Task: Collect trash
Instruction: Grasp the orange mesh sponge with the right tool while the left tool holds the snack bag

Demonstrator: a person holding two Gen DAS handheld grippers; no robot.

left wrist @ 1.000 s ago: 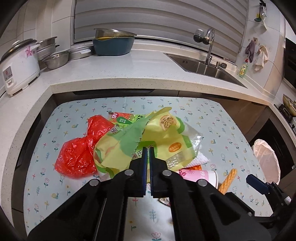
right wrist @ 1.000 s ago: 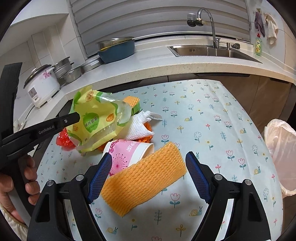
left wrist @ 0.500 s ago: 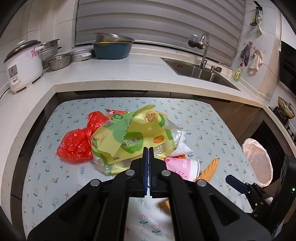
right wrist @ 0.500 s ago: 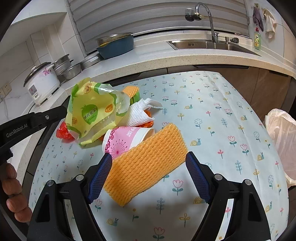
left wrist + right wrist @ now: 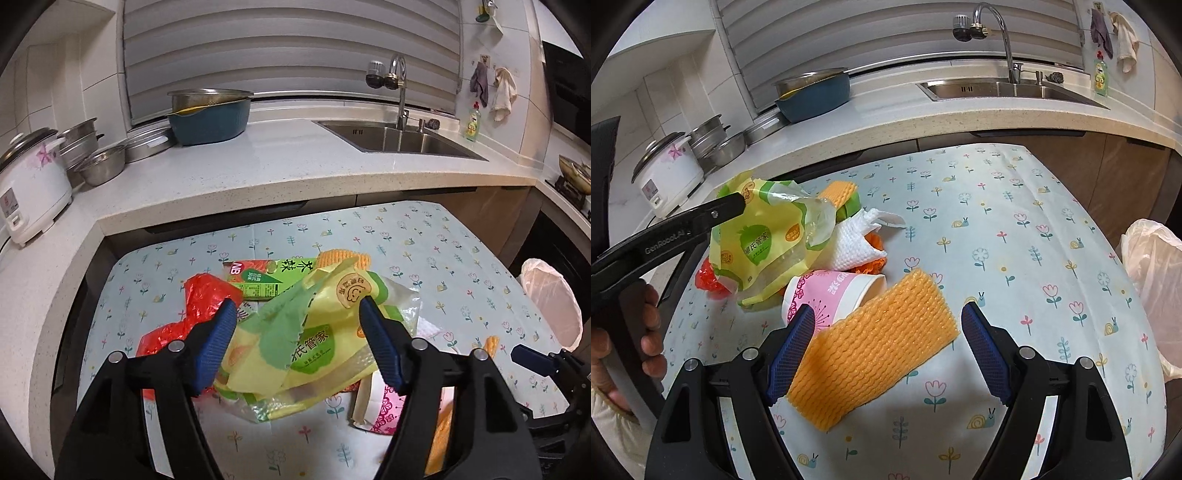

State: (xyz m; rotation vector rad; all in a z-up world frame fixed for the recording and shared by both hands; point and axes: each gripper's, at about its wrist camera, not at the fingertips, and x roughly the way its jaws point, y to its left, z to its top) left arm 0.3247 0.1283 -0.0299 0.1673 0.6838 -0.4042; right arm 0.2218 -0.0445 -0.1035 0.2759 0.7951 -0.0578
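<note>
On a flowered tablecloth [image 5: 1015, 206] sits a heap of trash. The left gripper [image 5: 297, 332] has just been opening; its jaws now stand apart around the yellow-green wrapper [image 5: 314, 339] without pressing it. The right gripper [image 5: 886, 354] is spread wide — an orange foam net [image 5: 871, 354] lies between its fingers, long axis slanting up to the right, ungrasped. A white bin bag [image 5: 1152, 280] waits past the table's right edge, with clear cloth between.

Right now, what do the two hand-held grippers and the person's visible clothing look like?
Both the left hand-held gripper and right hand-held gripper have black plastic fingers, ribbed blue pads and silver rivets. The left one carries white lettering. A pale sleeve cuff shows.
</note>
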